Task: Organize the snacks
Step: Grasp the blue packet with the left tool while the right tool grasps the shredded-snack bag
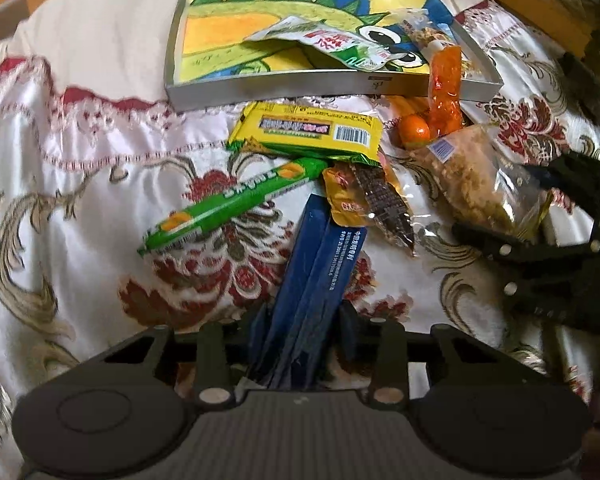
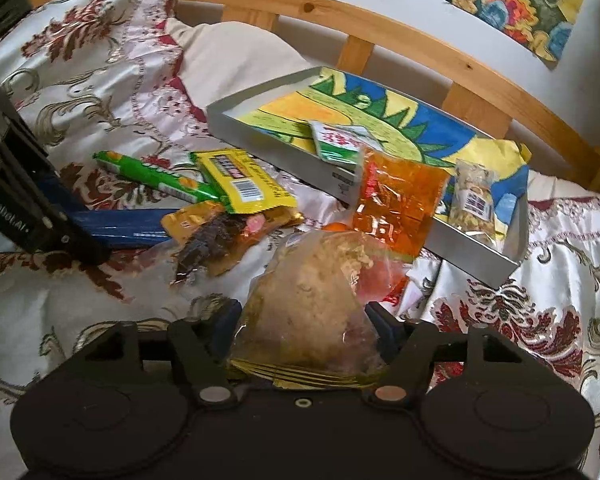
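A long dark blue packet [image 1: 320, 264] lies on the patterned bedspread, and my left gripper [image 1: 302, 316] is shut on its near end. My right gripper [image 2: 304, 320] is shut on a clear bag of crumbly beige snack [image 2: 312, 288], which fills the gap between its blue pads. Each view also shows the other tool: the right gripper [image 1: 520, 240] around the clear bag [image 1: 472, 176], and the left gripper [image 2: 80, 244] on the blue packet [image 2: 128, 226]. Behind stands a silver tray [image 1: 280, 88] lined with a dinosaur drawing; it holds a white-green pouch [image 1: 332, 46] and a small clear bag [image 2: 472, 196].
Loose on the bedspread lie a green stick pack [image 1: 228, 200], a yellow packet [image 1: 308, 132], a gold packet with a dark snack [image 1: 372, 204] and a small orange ball [image 1: 416, 132]. An orange packet [image 2: 396, 200] leans on the tray's rim. A wooden bed rail [image 2: 380, 28] runs behind.
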Tool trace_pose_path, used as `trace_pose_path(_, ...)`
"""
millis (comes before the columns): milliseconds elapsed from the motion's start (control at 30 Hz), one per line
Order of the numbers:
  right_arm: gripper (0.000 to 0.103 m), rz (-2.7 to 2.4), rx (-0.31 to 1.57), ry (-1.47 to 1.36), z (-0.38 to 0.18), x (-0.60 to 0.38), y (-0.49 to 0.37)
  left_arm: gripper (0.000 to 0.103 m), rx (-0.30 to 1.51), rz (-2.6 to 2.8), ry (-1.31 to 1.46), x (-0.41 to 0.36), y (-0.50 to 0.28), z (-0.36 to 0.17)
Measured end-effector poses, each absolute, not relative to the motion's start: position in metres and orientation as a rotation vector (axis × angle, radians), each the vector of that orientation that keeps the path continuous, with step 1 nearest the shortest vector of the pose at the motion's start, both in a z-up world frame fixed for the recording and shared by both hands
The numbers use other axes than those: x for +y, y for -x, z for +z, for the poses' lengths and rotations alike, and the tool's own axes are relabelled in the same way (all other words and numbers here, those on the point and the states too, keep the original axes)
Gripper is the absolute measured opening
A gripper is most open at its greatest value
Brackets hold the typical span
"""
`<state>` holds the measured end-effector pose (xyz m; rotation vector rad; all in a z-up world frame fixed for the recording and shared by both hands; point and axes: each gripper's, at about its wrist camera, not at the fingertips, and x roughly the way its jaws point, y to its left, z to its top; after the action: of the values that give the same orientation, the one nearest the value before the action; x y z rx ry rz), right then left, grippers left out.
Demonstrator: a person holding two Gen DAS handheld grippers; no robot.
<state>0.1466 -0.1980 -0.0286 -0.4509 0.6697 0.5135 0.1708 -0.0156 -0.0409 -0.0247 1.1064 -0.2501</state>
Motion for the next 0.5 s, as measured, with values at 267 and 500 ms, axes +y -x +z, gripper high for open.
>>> trace_pose_path(267,0.065,0.571,0.613,0.538,-0.027,-0.186,-0.126,0.036,1.155,-0.227,0.155,-0.015,-0.165,-0.034)
trace_pose_path(500,0.064,0.573,0.583,0.571,-0.026,-0.182,-0.121,0.034,1.170,-0.221,0.210,-0.017,-0.152,-0.026)
